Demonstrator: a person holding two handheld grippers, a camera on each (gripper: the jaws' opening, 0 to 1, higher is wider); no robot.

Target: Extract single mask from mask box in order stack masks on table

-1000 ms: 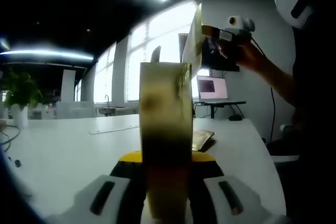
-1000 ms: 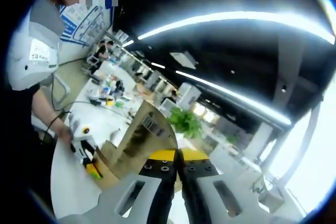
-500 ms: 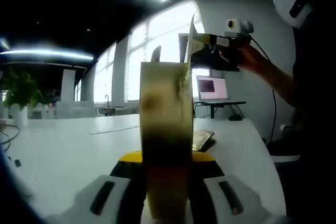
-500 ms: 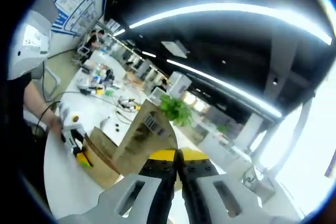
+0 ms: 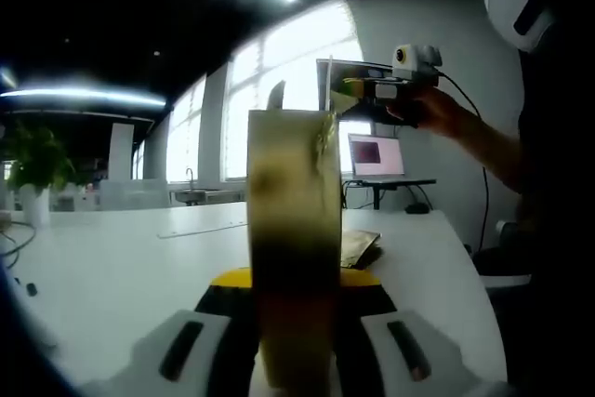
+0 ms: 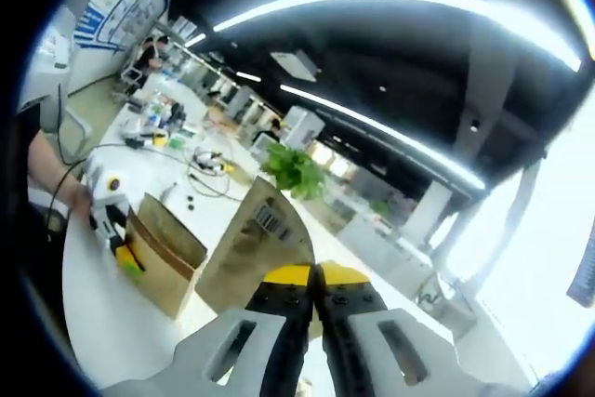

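1. Worktop point(image 5: 112, 267): white, carrying the mask box and a flat gold packet point(image 5: 358, 246) behind it.
2. Mask box point(image 5: 293, 230): upright, clamped between the left gripper point(image 5: 296, 341) jaws.
3. Mask point(image 6: 253, 239): gold pouch held aloft, right gripper point(image 6: 314, 309) jaws pinched on its edge, above the box.

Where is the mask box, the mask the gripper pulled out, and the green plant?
mask box point(image 5: 293, 230): left gripper view, on its front face.
mask point(image 6: 251, 248): right gripper view, on the middle of the flat packet.
green plant point(image 6: 290, 170): right gripper view, on its leaves.
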